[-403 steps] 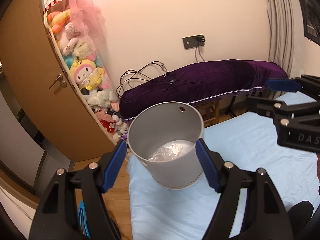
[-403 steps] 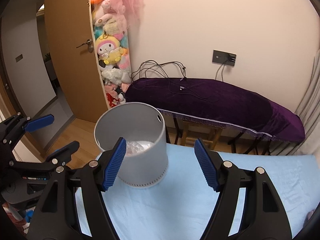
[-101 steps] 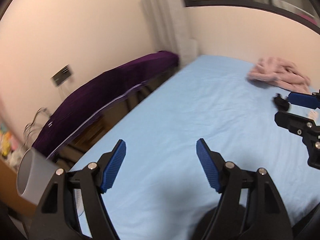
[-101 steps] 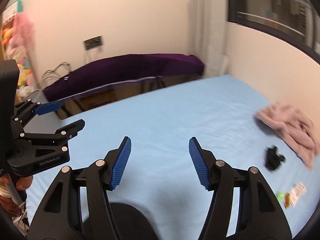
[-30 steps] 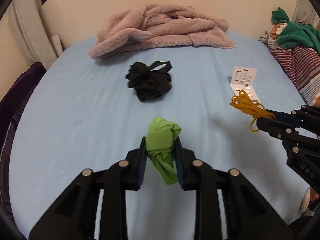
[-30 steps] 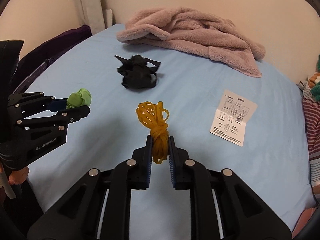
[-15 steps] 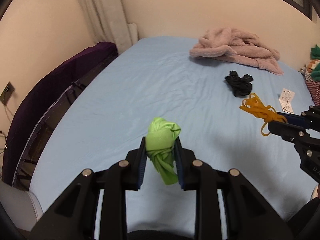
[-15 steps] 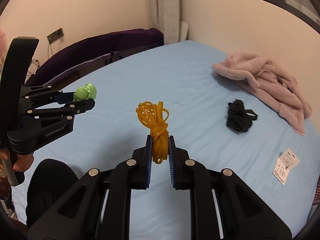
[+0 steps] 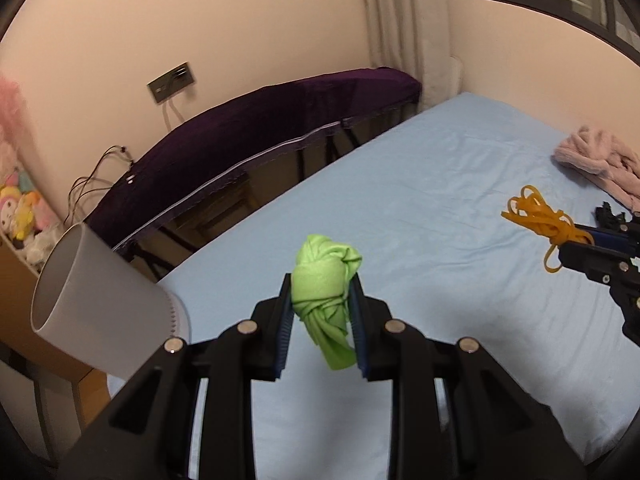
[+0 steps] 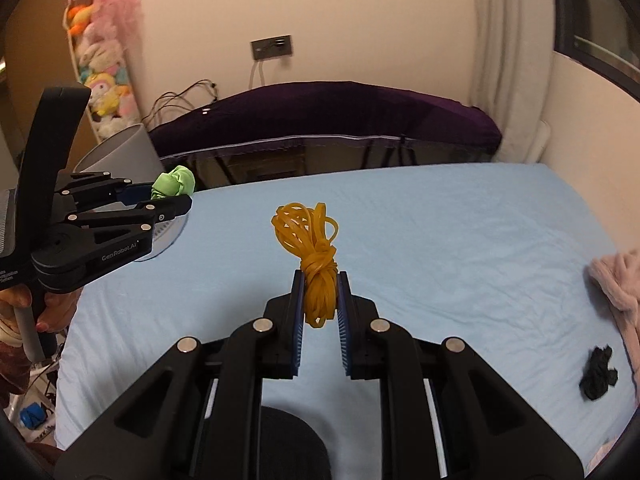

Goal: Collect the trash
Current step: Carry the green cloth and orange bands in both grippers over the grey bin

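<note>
Black tool; blue ribbed pads; silver screws

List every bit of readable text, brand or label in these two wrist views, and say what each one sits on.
"GenRobot.AI": white lettering on the side of the left gripper, seen in the right wrist view.
A few white letters at the picture's left edge, on the same gripper's body: cut off, unreadable.
Card above the hanging plush toys: print too blurred to read.
Left wrist view: no readable text.

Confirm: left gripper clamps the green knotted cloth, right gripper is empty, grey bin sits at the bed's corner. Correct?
Not quite. The right gripper is not empty: it is shut on a yellow rubber band bundle, as the right wrist view shows. The left gripper does clamp the green knotted cloth, and the grey bin sits at the bed's corner.
</note>
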The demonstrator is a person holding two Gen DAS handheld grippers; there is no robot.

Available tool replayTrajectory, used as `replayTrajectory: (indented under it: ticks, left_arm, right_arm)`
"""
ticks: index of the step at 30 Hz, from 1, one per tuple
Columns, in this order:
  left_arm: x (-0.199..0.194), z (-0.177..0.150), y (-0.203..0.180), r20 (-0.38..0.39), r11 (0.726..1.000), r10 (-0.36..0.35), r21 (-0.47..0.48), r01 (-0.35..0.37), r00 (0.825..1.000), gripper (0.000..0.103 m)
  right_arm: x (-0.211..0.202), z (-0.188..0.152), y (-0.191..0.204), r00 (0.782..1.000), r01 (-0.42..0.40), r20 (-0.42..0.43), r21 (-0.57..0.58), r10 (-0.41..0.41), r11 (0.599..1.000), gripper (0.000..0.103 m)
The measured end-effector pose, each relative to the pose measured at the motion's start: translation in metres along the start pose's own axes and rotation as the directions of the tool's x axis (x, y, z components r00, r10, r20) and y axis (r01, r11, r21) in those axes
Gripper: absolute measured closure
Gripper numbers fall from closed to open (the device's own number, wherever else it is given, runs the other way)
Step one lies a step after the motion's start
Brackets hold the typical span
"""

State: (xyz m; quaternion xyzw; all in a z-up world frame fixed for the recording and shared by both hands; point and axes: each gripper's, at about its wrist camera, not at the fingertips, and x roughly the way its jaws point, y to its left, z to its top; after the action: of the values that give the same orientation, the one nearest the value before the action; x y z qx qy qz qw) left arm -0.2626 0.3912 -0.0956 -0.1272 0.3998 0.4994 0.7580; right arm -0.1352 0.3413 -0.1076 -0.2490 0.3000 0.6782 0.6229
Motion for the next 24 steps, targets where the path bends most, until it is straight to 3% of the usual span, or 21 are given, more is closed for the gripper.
replayTrajectory:
  ticks: [6, 13, 19, 24]
  left_arm:
    - [-0.005, -0.020, 0.100, -0.060, 0.983, 0.133, -0.122, -0.139, 0.989, 0.077]
    - [-0.021, -0.047, 0.208, -0.137, 0.922, 0.284, -0.232, -0.309, 0.949, 0.077]
    - [-0.042, -0.058, 0.268, -0.170, 0.866, 0.349, -0.318, -0.387, 0.921, 0.077]
    - [-0.055, -0.051, 0.303, -0.176, 0.839, 0.386, -0.342, -0.424, 0.905, 0.077]
  right_arm:
    - [0.041, 0.050, 0.091, 0.989, -0.146, -0.022, -0.143, 0.144, 0.979, 0.089]
    - [0.075, 0.107, 0.193, 0.961, -0.275, -0.048, -0.278, 0.273, 0.920, 0.089]
    - [0.097, 0.151, 0.274, 0.937, -0.346, -0.084, -0.363, 0.339, 0.865, 0.089]
    - [0.114, 0.182, 0.319, 0.927, -0.373, -0.102, -0.382, 0.362, 0.845, 0.089]
